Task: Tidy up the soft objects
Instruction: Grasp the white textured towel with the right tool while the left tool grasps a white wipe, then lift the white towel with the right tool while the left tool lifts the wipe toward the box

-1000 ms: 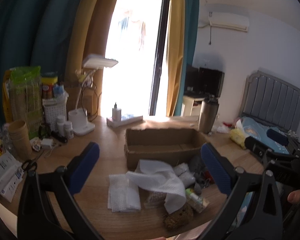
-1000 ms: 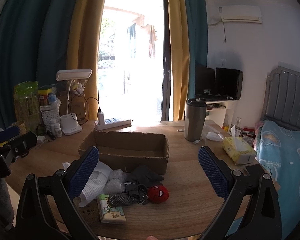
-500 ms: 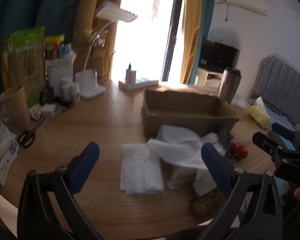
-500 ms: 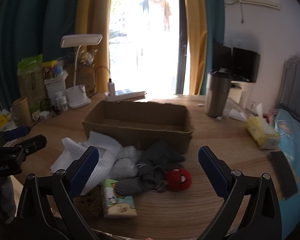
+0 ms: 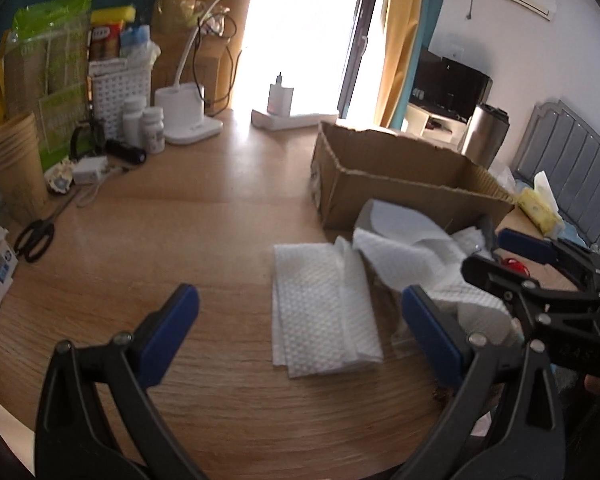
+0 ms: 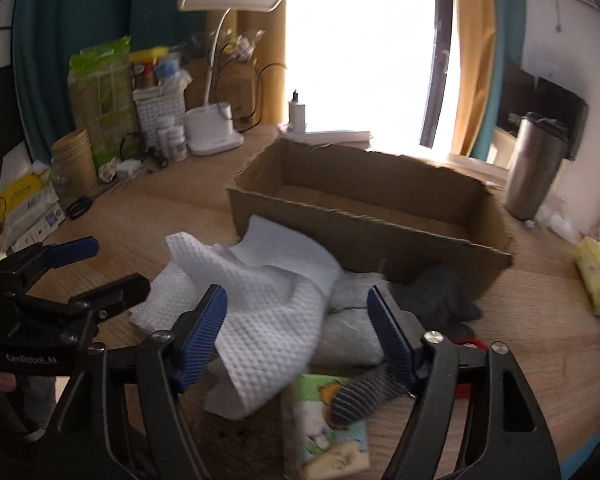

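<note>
Both hand-held grippers have descended toward the pile. Right hand-held gripper [image 6: 296, 332] is closing around the cloth [image 6: 260, 304], not yet gripping; left hand-held gripper [image 5: 300, 320] is wide open, empty. Box [image 6: 380, 236] is empty.

A white desk lamp [image 6: 216, 136] stands at the back of the wooden worktop [image 5: 188, 232], with pill bottles [image 5: 152, 128] and a white basket [image 5: 116, 88] just beside it. Paper cups [image 5: 16, 160] are stacked at the left edge, scissors [image 5: 36, 236] lying near them. A steel tumbler [image 6: 534, 164] stands upright at the right, beyond it a grey bed headboard [image 5: 572, 168]. Yellow and teal curtains [image 6: 472, 56] frame the bright window.
</note>
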